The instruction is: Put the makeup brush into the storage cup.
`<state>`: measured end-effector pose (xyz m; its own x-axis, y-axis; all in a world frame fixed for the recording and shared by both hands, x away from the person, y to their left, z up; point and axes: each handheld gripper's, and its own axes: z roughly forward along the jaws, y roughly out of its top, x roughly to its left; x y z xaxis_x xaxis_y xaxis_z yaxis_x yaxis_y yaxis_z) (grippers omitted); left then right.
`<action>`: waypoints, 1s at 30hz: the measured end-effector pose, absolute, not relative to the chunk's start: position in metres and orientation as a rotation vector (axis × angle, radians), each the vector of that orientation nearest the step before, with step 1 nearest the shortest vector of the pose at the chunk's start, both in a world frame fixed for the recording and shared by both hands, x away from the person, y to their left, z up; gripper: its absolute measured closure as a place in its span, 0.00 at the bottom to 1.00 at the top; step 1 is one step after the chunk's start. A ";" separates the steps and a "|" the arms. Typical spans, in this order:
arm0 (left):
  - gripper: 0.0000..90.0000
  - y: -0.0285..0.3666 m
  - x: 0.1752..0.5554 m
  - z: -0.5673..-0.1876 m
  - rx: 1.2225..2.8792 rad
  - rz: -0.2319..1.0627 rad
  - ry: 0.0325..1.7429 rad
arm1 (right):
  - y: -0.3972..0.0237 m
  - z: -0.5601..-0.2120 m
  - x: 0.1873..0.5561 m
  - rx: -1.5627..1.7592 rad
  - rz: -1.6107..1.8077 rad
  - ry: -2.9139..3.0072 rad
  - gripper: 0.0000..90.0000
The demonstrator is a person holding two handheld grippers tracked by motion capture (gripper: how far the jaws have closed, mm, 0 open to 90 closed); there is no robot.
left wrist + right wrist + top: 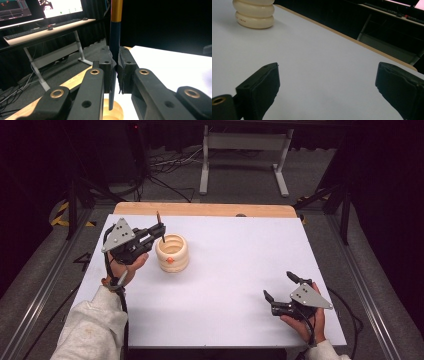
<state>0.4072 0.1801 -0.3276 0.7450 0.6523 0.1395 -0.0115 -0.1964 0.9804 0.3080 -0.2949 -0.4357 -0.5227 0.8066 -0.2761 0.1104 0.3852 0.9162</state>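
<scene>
Black right tool: your right tool [282, 291] sits nearest you on the white tabletop [235, 285], jaws spread wide with nothing between them, well apart from the work.
Left tool: your left tool [159, 231] is pressed together on a pencil [114, 60]; in the left gripper view the two pads pinch the dark shaft on both sides.
Pencil position: it stands nearly upright, gold band [116, 11] above the pads, lower end hanging over the mouth of the holder [172, 253].
Pencil handling: judge it light, stiff and thin, with a smooth painted shaft that can swivel or slide in the pads; your mid-shaft hold, below the band, looks like the right place.
Holder: cream, ribbed like stacked rings, standing just beside your left tool, on the tabletop's left half.
Holder handling: it looks rigid and light enough to skid or tip if the pencil knocks its rim.
</scene>
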 end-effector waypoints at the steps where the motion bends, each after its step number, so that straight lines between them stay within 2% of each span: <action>1: 0.93 0.180 0.409 -0.328 1.670 0.647 0.519 | -0.295 -0.436 0.308 0.789 1.172 1.896 0.07; 19: 0.93 0.178 0.447 -0.352 1.685 0.628 0.556 | -0.294 -0.439 0.311 0.788 1.177 1.919 0.08; 30: 0.93 0.176 0.459 -0.387 1.691 0.593 0.601 | -0.293 -0.441 0.312 0.783 1.170 1.938 0.09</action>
<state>0.4592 0.1756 -0.3869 0.7382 0.6712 0.0669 0.0759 -0.1811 0.9805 0.3116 -0.2932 -0.4407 -0.5490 0.7902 -0.2722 0.1274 0.4010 0.9072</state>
